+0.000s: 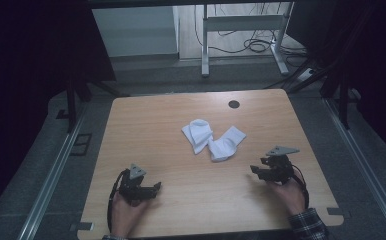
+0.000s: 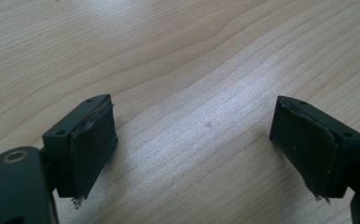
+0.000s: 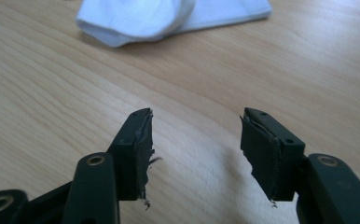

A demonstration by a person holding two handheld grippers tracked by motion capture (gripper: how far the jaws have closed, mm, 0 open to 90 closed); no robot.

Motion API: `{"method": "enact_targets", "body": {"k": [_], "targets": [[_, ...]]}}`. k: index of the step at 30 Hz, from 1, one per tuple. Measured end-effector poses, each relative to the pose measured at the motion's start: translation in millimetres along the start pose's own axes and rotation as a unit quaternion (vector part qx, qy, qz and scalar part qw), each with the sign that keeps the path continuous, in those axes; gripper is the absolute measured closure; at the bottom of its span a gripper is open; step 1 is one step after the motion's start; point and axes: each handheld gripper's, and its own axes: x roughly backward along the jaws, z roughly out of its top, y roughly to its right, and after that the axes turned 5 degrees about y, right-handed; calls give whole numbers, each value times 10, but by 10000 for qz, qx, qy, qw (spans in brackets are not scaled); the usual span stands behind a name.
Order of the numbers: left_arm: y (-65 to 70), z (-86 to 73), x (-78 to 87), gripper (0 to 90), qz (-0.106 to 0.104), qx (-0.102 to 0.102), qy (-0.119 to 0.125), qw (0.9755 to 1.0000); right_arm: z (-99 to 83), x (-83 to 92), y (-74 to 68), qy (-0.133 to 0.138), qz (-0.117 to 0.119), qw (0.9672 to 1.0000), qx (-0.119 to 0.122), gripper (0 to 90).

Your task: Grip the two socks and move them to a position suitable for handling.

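Nothing is handled yet: the two white socks (image 1: pixel 213 139) lie touching mid-table, well beyond the wide, empty left gripper (image 1: pixel 156 186) and the half-spread, empty right gripper (image 1: pixel 253 169).

My left gripper (image 1: pixel 157 186) sits low with jaws spread wide; my right gripper (image 1: pixel 254 170), jaws half apart, grips nothing, both hands near me.

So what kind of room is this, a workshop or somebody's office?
Probably a lab or recording room rather than an office: a bare wooden table on grey carpet, dark curtains at the sides, a metal desk frame with loose cables behind. Two white socks lie on the table.
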Motion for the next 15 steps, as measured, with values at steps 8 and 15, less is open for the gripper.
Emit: {"method": "enact_targets", "body": {"k": [8, 15], "targets": [[1, 0, 0, 143, 2, 5, 0, 10000, 159, -104, -27, 82, 149, 9998, 40, 493], [0, 0, 0, 143, 1, 4, 0, 10000, 301, -220, -45, 133, 306, 9994, 14, 540]]}}
